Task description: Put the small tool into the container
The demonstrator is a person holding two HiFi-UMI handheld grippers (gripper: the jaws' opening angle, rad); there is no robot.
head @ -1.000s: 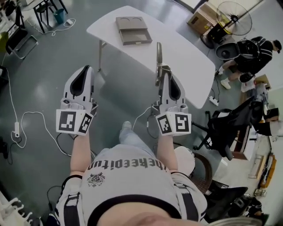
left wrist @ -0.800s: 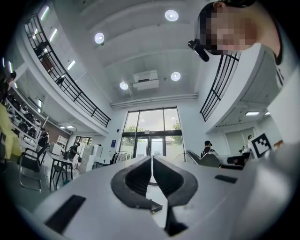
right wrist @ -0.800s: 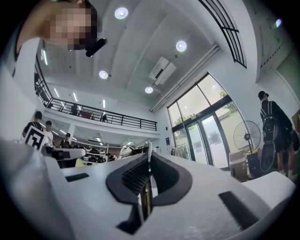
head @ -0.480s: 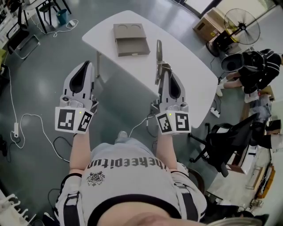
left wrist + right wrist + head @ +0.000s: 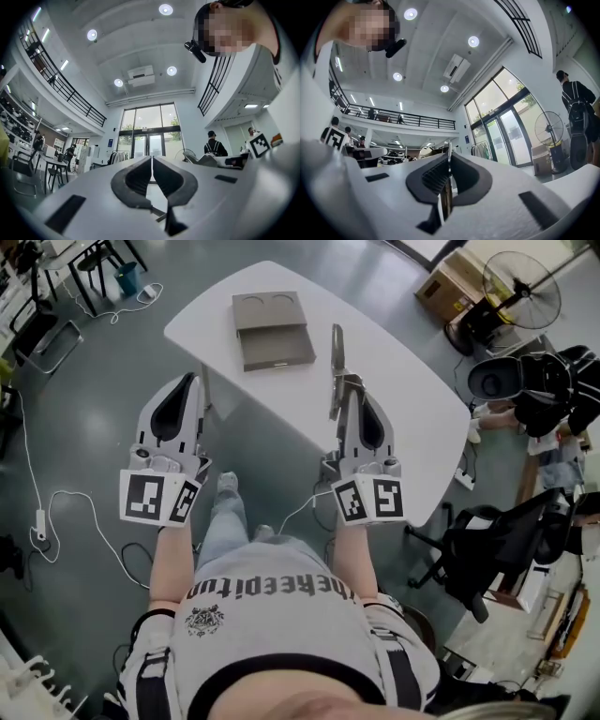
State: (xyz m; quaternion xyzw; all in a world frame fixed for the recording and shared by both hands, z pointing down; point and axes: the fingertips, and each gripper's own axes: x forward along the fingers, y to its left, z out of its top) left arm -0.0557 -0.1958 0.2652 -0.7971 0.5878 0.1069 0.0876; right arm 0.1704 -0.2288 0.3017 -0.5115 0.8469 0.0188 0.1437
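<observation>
A white table (image 5: 403, 390) stands on the grey hall floor, with the brown container (image 5: 272, 331) on its far end. The right gripper's (image 5: 343, 390) jaws are pressed together on the small tool (image 5: 337, 348), a thin metal strip that sticks out past their tips. The left gripper's (image 5: 187, 382) jaws are closed on nothing. Over the last second the table and container have drawn nearer as the person steps forward. The carry looks nearly done, and lowering the tool into the container probably comes next.

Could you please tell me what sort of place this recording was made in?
Probably a large open workshop or lab hall: a mezzanine railing, tall glass doors, and a floor fan.
</observation>
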